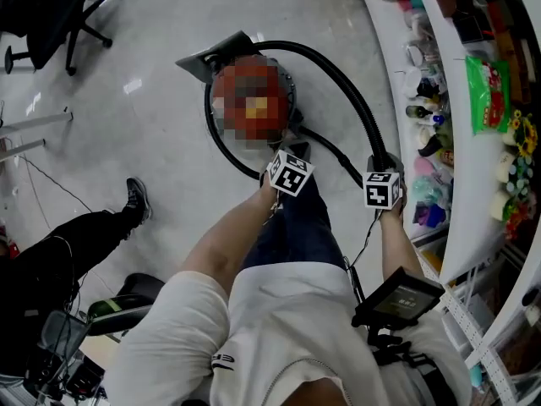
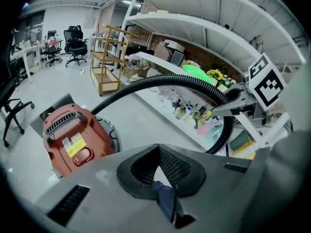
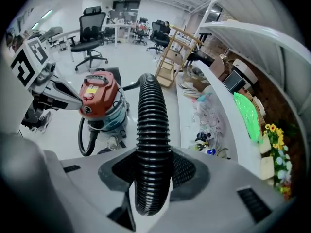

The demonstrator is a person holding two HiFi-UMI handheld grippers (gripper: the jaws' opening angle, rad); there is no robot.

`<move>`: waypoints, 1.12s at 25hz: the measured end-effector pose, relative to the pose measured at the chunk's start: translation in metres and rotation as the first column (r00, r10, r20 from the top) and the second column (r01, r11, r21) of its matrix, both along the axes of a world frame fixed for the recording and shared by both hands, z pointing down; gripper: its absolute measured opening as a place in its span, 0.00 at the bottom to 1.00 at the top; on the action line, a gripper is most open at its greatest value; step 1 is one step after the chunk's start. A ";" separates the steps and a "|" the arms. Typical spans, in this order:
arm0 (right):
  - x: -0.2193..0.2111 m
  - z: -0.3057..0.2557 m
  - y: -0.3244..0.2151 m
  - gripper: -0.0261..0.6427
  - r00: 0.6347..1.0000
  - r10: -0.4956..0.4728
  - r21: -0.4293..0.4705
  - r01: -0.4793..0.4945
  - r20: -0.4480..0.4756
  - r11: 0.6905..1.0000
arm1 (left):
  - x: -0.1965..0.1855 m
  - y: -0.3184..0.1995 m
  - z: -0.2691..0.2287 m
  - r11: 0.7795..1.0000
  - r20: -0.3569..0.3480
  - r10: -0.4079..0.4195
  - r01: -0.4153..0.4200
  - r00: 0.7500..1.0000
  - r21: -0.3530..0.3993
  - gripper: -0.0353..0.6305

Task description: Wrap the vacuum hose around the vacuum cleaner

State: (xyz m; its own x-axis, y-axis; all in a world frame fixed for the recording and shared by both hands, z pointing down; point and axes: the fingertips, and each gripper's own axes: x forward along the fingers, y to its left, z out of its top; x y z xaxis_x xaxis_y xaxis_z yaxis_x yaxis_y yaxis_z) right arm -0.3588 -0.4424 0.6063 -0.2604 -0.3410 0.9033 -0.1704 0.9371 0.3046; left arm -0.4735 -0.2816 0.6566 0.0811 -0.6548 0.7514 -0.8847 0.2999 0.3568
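Observation:
The red vacuum cleaner [image 1: 283,83] stands on the floor ahead of me, partly under a mosaic patch; it also shows as the vacuum [image 2: 72,139] and the vacuum [image 3: 99,97]. Its black ribbed hose [image 1: 338,70] arcs from the body rightward. My right gripper [image 1: 385,167] is shut on the hose [image 3: 151,144], which runs straight out between its jaws. My left gripper [image 1: 286,161] hovers close by the vacuum's near side, jaws shut with nothing in them [image 2: 163,181]. A black loop [image 1: 221,142] curves round the vacuum's left side.
White shelves [image 1: 461,142] crowded with bottles and small goods curve along the right. A grey floor nozzle [image 1: 213,53] lies beyond the vacuum. An office chair [image 1: 51,11] stands far left. Another person's leg and shoe [image 1: 135,200] are at the left. A wooden trolley [image 2: 108,57] stands farther off.

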 end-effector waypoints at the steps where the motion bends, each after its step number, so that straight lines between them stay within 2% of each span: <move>1: 0.009 -0.001 0.008 0.28 1.000 0.002 -0.004 -0.002 -0.006 1.000 | 0.011 0.006 -0.002 1.000 -0.005 0.004 -0.004 1.000 0.004 0.06; 7: 0.052 -0.001 0.049 0.28 0.998 0.049 -0.067 -0.052 -0.041 0.996 | 0.073 0.035 -0.009 0.999 -0.033 0.038 -0.037 0.999 0.027 0.06; 13: 0.097 0.006 0.066 0.28 0.993 0.097 -0.149 -0.105 -0.064 0.983 | 0.151 0.040 -0.019 0.988 -0.052 0.123 -0.117 0.991 0.099 0.06; 17: 0.109 0.009 0.076 0.28 0.992 0.118 -0.214 -0.125 -0.045 0.969 | 0.191 0.049 -0.021 0.990 -0.070 0.106 -0.098 0.992 0.106 0.06; 23: 0.114 0.012 0.090 0.28 0.990 0.138 -0.310 -0.130 0.006 0.942 | 0.234 0.055 -0.022 0.993 -0.053 0.066 -0.061 0.996 0.100 0.06; 28: 0.127 0.014 0.099 0.28 0.990 0.140 -0.371 -0.120 0.029 0.921 | 0.284 0.054 -0.022 0.984 0.003 0.135 -0.134 0.991 0.114 0.06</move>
